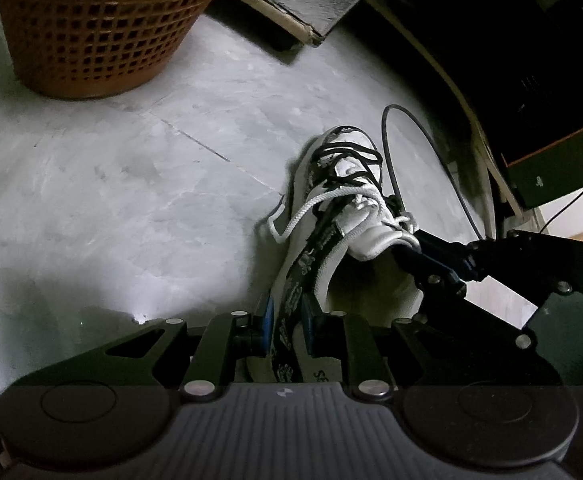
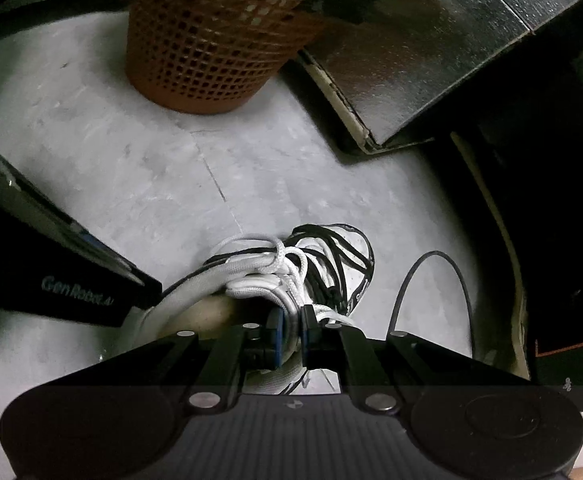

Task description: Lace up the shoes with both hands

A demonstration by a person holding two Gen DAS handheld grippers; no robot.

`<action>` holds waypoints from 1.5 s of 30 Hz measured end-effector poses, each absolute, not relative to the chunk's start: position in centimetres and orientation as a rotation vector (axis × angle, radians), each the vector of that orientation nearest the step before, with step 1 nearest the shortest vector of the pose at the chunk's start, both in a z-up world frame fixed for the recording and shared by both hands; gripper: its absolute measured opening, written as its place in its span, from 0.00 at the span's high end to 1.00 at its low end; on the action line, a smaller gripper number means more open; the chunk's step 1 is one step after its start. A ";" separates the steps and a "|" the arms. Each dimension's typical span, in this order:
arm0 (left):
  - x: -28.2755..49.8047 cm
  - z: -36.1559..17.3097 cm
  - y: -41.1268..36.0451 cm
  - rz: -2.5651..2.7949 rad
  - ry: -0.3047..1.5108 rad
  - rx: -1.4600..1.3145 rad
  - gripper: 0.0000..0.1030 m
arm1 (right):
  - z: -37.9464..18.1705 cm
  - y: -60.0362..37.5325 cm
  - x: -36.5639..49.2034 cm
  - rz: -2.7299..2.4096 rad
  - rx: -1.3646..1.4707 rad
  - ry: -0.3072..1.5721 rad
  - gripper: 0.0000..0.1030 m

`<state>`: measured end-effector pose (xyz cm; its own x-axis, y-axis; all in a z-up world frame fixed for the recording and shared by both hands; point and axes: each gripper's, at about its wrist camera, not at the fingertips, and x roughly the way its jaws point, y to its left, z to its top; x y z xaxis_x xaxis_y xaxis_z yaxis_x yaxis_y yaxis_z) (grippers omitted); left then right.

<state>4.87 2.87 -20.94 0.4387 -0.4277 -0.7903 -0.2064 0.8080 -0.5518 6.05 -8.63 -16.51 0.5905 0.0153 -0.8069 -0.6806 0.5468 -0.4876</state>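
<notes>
White shoe [image 1: 351, 208] lies on the floor [image 1: 131, 200], centre-right of frame. Left claw [image 1: 287, 320] is clamped on the shoe's black printed strap [image 1: 291, 292], apparently steadying it. Right claw [image 2: 291, 328] is pinched on white collar material beside the white lace [image 2: 259, 268], likely for tensioning.

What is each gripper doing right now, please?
Left gripper: shut on the black printed strap at the white sneaker's collar.
Right gripper: shut on the sneaker's white padded tongue.
</notes>
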 end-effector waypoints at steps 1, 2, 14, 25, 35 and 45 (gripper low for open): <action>4.9 -20.9 2.8 -0.151 1.129 -0.648 0.84 | -16.5 -8.7 6.1 0.476 -0.893 0.856 0.90; 4.9 -20.9 2.8 -0.150 1.128 -0.648 0.84 | -16.5 -8.8 6.2 0.475 -0.878 0.862 0.90; 5.5 -19.5 4.1 -0.149 1.009 -0.741 0.78 | -11.6 -12.2 6.6 0.326 -0.309 0.878 0.72; 8.9 -18.8 3.6 -0.194 0.990 -0.840 0.67 | -14.2 -20.8 13.1 0.179 0.436 1.046 0.72; 10.5 -20.7 3.0 -0.162 1.054 -0.928 0.67 | -16.1 -20.9 14.6 0.184 0.540 1.101 0.72; 11.5 -22.7 3.7 -0.103 1.094 -1.031 0.64 | -17.8 -21.1 15.7 0.147 0.551 1.142 0.69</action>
